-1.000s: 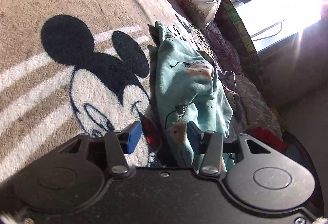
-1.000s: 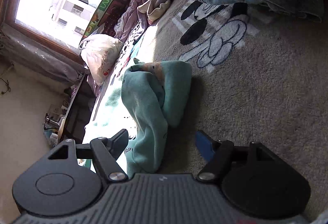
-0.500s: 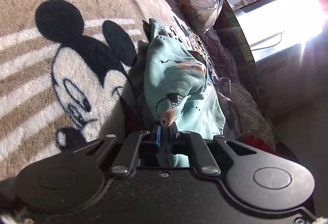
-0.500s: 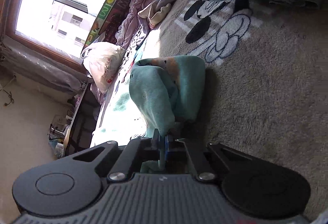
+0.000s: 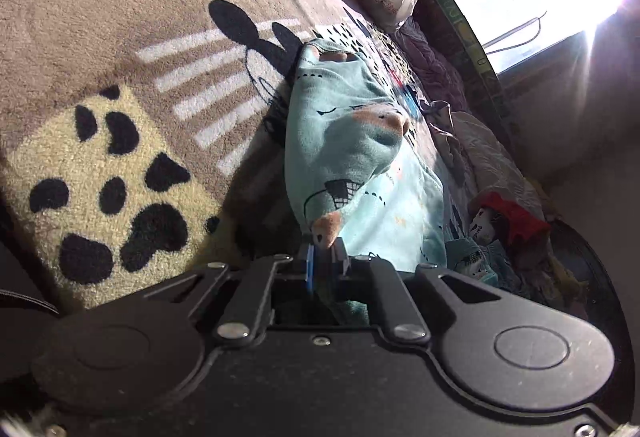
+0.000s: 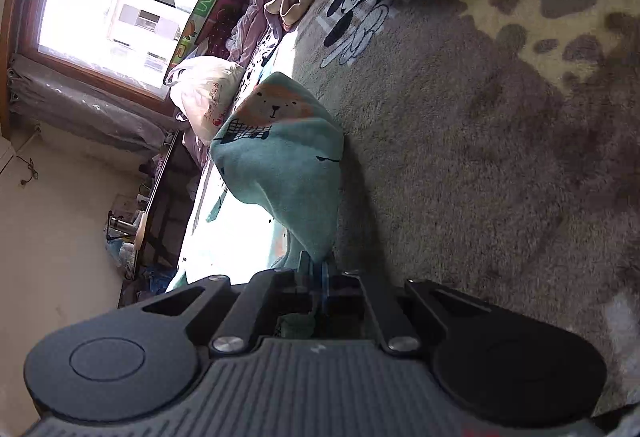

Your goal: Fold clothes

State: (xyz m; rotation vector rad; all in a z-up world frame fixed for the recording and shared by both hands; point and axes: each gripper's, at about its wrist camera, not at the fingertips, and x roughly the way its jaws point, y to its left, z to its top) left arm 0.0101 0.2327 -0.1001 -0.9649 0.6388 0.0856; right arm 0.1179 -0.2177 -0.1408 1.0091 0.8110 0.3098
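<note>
Sunlit bedroom, and on the plush cartoon blanket lies a teal printed garment, raised at one edge. Left gripper and right gripper are both pinched on its hem. It looks light, soft and floppy; corners seem the best hold.

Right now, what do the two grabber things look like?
Both are black plastic. Each has two round discs at the sides and slim bars with silver bolts leading to blue-padded fingers. The left gripper has a smooth, dusty body; the right gripper has a ribbed grey one.
</note>
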